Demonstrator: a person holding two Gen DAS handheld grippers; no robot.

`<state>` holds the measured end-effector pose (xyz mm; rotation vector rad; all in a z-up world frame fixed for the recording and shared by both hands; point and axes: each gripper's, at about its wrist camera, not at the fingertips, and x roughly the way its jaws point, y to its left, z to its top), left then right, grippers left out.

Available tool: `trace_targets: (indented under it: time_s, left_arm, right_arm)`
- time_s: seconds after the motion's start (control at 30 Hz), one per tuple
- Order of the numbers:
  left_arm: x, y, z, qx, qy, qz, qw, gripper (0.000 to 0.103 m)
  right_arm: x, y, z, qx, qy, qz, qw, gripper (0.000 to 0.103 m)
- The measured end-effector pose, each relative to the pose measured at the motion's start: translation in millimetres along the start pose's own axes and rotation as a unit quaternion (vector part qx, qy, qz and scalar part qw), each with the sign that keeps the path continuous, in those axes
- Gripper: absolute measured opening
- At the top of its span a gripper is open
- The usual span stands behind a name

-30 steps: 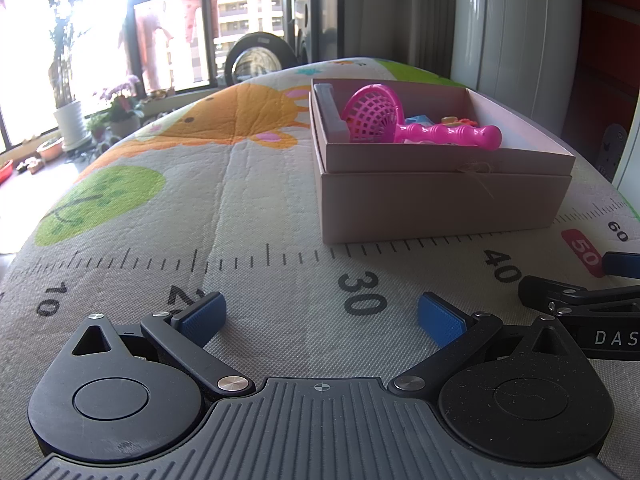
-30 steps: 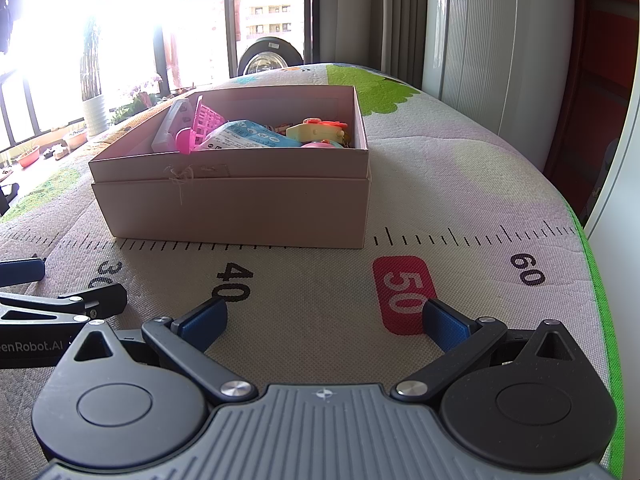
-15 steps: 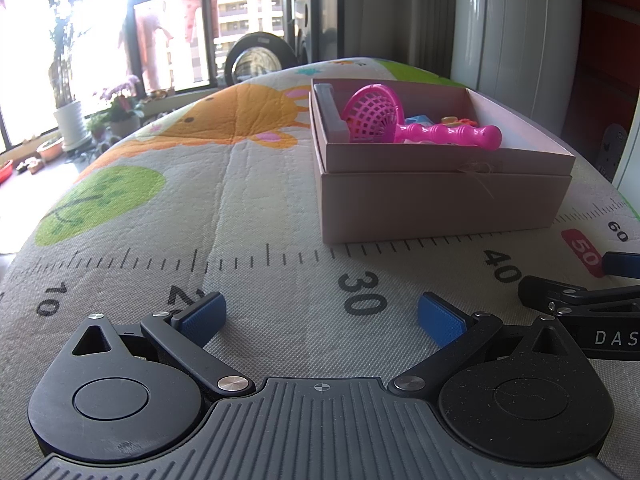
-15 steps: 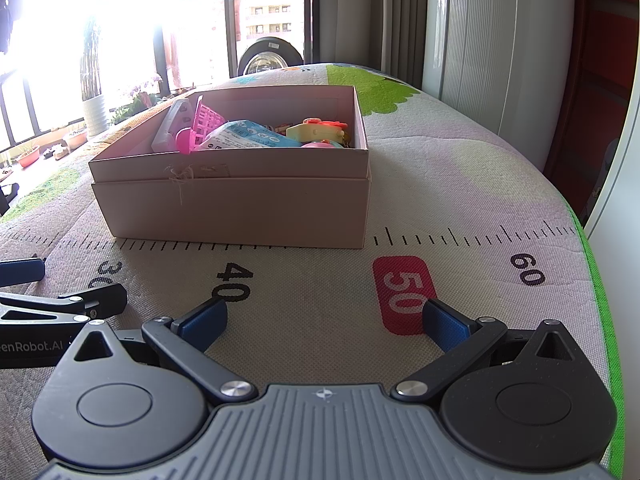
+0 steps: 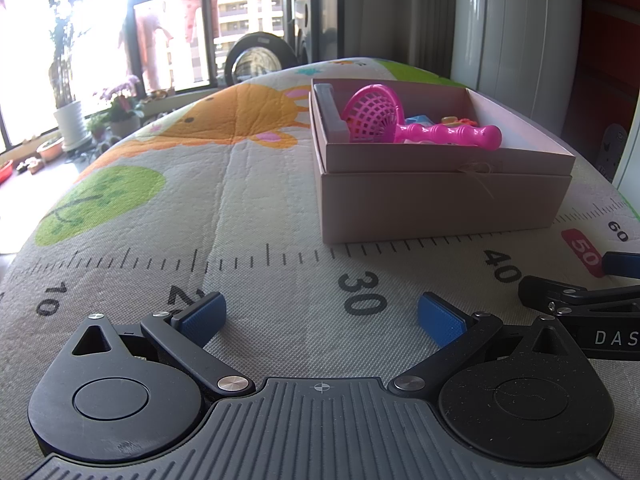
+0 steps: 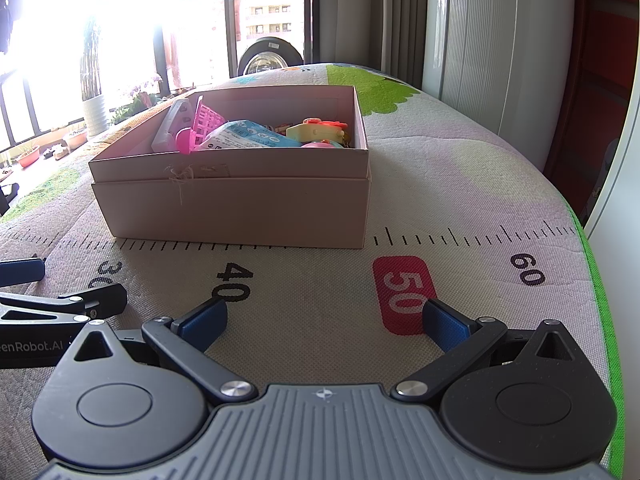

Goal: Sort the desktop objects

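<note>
Left gripper [image 5: 322, 316] and right gripper [image 6: 324, 320] resting low on the mat [image 5: 248, 240], side by side, both spread wide, gripping nothing. Pink box [image 6: 240, 208] just ahead on the mat, packed with net [image 5: 374, 114], packet [image 6: 250, 138] and other toys.
</note>
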<state>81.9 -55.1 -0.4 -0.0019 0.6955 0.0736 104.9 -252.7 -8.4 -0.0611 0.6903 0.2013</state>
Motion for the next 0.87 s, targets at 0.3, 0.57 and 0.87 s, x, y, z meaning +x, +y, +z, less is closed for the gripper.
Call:
trace_targets:
  time_s: [0.3,0.57,0.87]
  left_arm:
    - [0.3,2.2,-0.1,-0.002,0.000,-0.002,1.0000,0.103]
    - [-0.4,4.3,4.3,0.004,0.020,-0.012,0.9997,0.103]
    - [-2.0,4.8,5.4,0.010,0.031,-0.020,0.9993,0.103]
  right_arm:
    - [0.4,-0.1,0.1,0.000,0.000,0.000,1.000,0.103]
    - [0.4,0.0,0.1,0.000,0.000,0.000,1.000,0.103]
    - [0.3,0.1,0.0,0.000,0.000,0.000,1.000,0.103]
